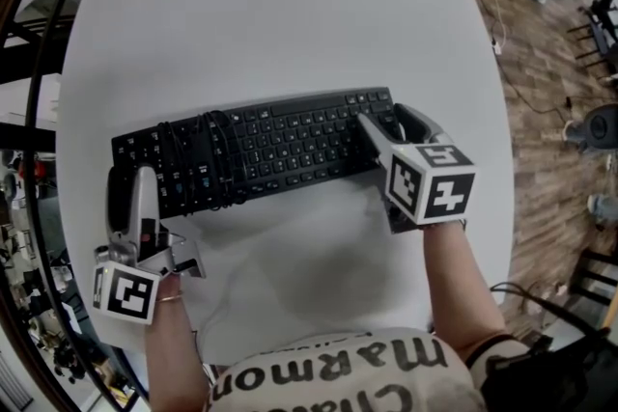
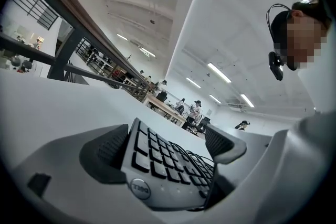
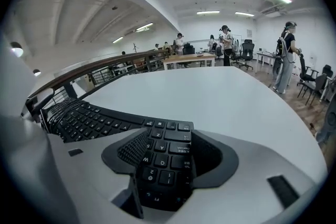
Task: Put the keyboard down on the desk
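While a hand-held gripper straddles each of its ends, the keyboard (image 1: 261, 150) lies keys-up across the near half of the white bench (image 1: 290, 5), its right end angled slightly farther from the person than its left. A black cable (image 1: 208, 159) is wound around its left part.

The left hand-held gripper (image 1: 131, 174) has its jaws spread around the keyboard's left end. In the left gripper view one pad (image 2: 107, 152) sits against the underside, while the other pad (image 2: 223, 141) stands off from the keys with a visible gap. The right hand-held gripper (image 1: 386, 119) is also spread wide. The keyboard's right end passes between its jaws, one pad (image 3: 134, 149) leaning over the key face, and no firm pinch shows.

The keyboard's left end is near the bench's left edge, beyond which a dark railing (image 1: 34, 111) curves. Its right end sits well inside the right edge, where wooden floor (image 1: 550, 63) shows. A broad stretch of bench top runs from the keyboard's far edge to the rounded far corners, and a narrower strip lies between its near edge and the person.
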{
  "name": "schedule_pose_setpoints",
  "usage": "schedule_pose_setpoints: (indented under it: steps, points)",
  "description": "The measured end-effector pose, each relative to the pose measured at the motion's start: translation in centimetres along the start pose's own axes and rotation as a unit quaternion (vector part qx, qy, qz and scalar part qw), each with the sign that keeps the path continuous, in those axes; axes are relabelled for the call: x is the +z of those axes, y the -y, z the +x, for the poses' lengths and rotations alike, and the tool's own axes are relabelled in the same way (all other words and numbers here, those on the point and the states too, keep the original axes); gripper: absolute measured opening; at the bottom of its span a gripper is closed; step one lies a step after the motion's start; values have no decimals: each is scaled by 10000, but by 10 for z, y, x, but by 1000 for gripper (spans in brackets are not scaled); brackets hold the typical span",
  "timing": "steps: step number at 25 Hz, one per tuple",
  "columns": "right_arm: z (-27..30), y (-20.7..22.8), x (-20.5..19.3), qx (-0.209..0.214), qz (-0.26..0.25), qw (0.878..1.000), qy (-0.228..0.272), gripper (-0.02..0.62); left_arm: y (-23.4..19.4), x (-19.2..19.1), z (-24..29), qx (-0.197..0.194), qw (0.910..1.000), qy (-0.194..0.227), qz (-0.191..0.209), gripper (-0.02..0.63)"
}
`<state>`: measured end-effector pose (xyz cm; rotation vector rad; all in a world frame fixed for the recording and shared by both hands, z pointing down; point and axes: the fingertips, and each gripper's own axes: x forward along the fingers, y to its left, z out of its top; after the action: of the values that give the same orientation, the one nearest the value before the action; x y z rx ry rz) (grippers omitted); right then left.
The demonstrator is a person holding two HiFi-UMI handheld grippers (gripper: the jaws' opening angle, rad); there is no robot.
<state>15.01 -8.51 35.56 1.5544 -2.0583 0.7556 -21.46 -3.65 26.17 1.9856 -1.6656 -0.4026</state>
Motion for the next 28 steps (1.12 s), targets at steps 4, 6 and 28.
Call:
schedule_pose_setpoints:
  steps: [4, 6, 28]
  points:
    - [11, -1, -7, -21, -21, 10000, 27, 278, -10, -9, 3, -32, 10000, -1, -34, 462]
    - [15, -1, -9, -15, -41, 10000, 35, 278, -15, -12, 3, -20, 10000, -6, -41, 461]
    - [12, -2, 0, 37, -124, 9995, -292, 278, -23, -25, 5, 293, 9985, -443, 142, 448]
